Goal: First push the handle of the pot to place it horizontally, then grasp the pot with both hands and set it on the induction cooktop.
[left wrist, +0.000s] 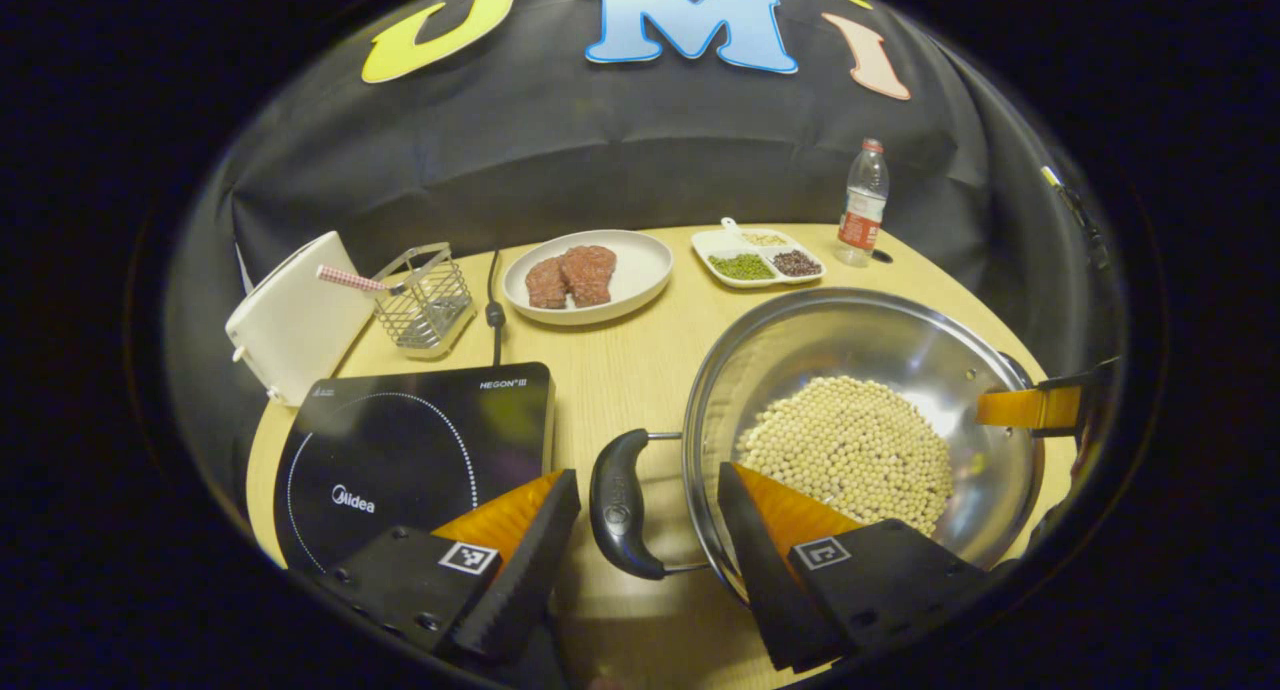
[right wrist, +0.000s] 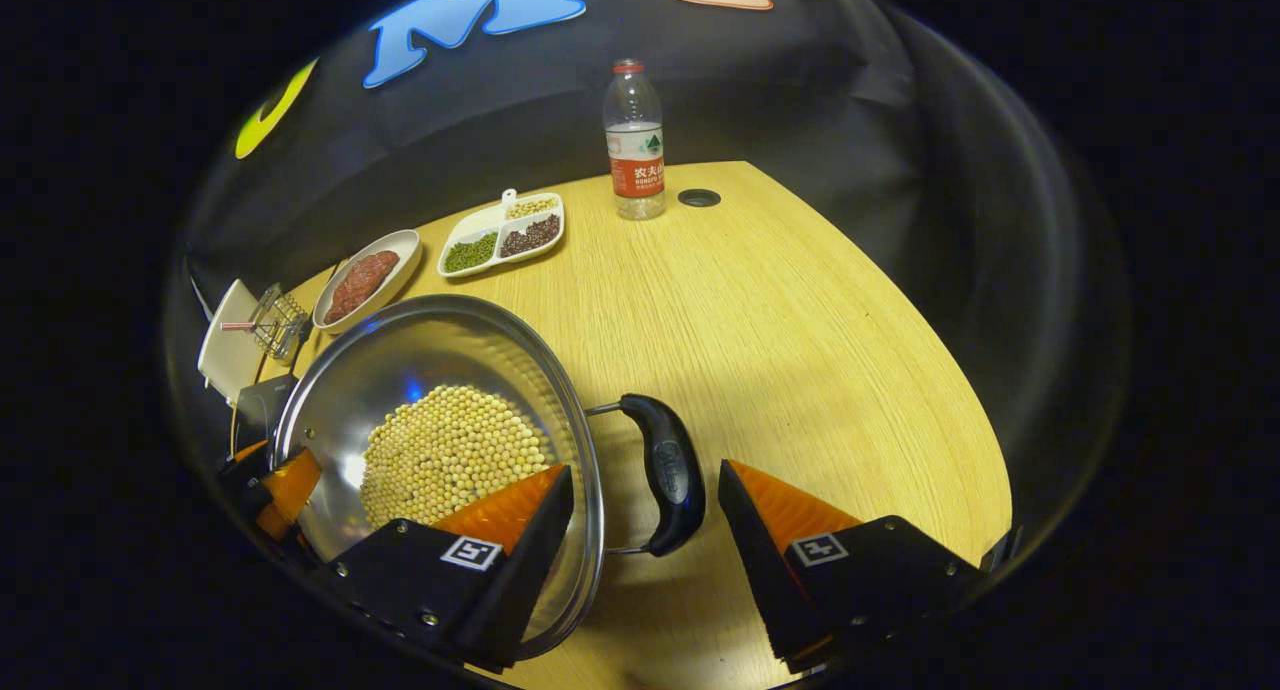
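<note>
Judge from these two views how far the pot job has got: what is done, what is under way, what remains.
Done, apparently: both side handles of the pot lie level. Under way: the left hand-held gripper is open around the left handle, and the right hand-held gripper is open around the right handle; neither has closed. Left: clamp both, lift the pot, and set it on the induction cooktop, which stands bare beside it.

Steel pot (left wrist: 860,370) of pale beans (left wrist: 850,450), at 4 o'clock on the wooden table (left wrist: 620,370). Black side handle (left wrist: 620,505) between the spread fingers of the left gripper (left wrist: 648,530), untouched. Induction cooktop (left wrist: 420,450) at 8 o'clock. Plate of meat (left wrist: 590,275), divided dish (left wrist: 765,258) and water bottle (left wrist: 862,205) from 12 to 1 o'clock. Wire rack (left wrist: 425,300) at 10 o'clock.
</note>
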Action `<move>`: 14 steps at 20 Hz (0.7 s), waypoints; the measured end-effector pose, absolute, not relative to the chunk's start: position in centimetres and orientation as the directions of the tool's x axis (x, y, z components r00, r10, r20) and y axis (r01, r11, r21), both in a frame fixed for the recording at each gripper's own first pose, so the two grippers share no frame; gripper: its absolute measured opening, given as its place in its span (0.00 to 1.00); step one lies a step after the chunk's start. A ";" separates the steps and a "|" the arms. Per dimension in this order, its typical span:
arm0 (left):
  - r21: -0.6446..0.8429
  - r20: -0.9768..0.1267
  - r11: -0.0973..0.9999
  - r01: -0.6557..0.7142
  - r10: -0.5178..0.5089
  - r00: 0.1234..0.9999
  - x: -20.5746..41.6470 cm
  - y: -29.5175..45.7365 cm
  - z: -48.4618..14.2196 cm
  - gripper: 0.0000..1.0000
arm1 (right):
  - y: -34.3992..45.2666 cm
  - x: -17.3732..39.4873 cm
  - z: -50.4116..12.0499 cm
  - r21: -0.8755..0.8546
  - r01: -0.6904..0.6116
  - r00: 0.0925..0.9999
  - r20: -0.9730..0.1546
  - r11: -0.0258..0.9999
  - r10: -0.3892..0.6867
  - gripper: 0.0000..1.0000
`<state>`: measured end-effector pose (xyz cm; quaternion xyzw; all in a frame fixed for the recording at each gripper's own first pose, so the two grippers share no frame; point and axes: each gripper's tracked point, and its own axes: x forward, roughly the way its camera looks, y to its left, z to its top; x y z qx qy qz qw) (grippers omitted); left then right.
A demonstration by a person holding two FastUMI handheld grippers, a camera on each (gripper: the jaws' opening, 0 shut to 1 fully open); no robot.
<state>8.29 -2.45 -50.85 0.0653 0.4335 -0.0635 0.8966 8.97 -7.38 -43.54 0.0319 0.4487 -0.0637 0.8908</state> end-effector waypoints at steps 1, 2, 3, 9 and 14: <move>0.043 -0.792 0.983 0.178 -0.075 0.606 8.2 -2.9 -51.2 0.95 | -7.3 8.9 -43.6 0.012 0.147 0.584 -0.808 0.989 -0.077 0.89; 0.036 -0.793 0.983 0.179 -0.081 0.604 8.2 -3.1 -51.1 0.87 | -7.0 9.0 -43.9 0.027 0.142 0.578 -0.814 0.989 -0.061 0.79; 0.034 -0.792 0.983 0.178 -0.082 0.605 8.3 -2.9 -51.0 0.72 | -6.6 9.1 -44.2 0.031 0.139 0.573 -0.818 0.990 -0.055 0.78; 0.021 -0.791 0.985 0.169 -0.087 0.605 8.8 -2.9 -51.1 0.71 | -6.5 8.6 -43.9 0.025 0.121 0.568 -0.821 0.992 -0.049 0.55; 0.020 -0.775 0.984 0.176 -0.096 0.625 9.4 -3.0 -50.5 0.64 | -6.4 8.5 -44.0 0.015 0.108 0.574 -0.817 0.994 -0.050 0.55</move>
